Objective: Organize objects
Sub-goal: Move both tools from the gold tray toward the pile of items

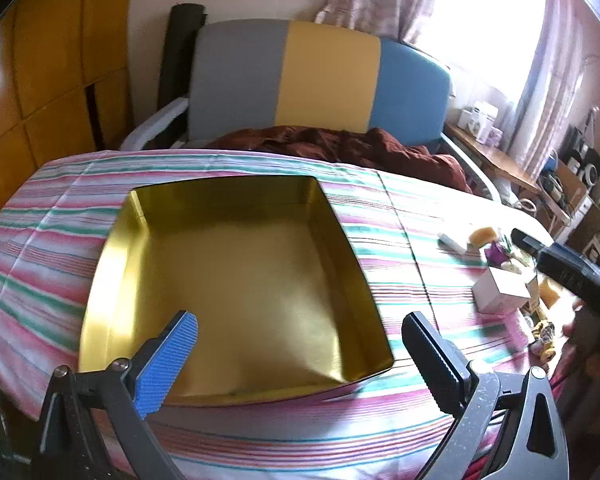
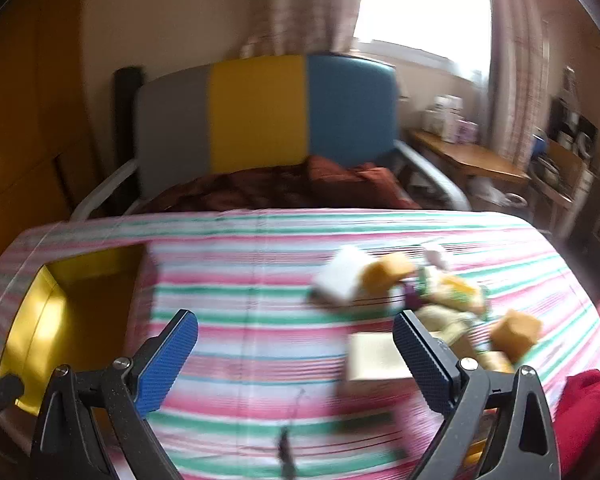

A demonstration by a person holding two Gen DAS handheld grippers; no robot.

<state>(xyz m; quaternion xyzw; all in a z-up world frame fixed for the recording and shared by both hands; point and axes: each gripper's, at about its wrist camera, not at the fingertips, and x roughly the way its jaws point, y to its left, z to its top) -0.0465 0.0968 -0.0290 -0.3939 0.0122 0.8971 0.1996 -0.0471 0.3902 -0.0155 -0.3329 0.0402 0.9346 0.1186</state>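
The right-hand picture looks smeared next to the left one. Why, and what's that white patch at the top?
Right wrist view: motion blur smears the striped cloth and the toys. Left wrist view: sharper, the gold tin crisp. In both, the window is blown out white, and the fisheye lens bends straight edges.

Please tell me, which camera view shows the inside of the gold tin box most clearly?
The left wrist view shows the gold tin box best: its whole floor and all four walls are visible and sharp, and it holds nothing. The right wrist view shows only part of it, blurred, at the left edge.
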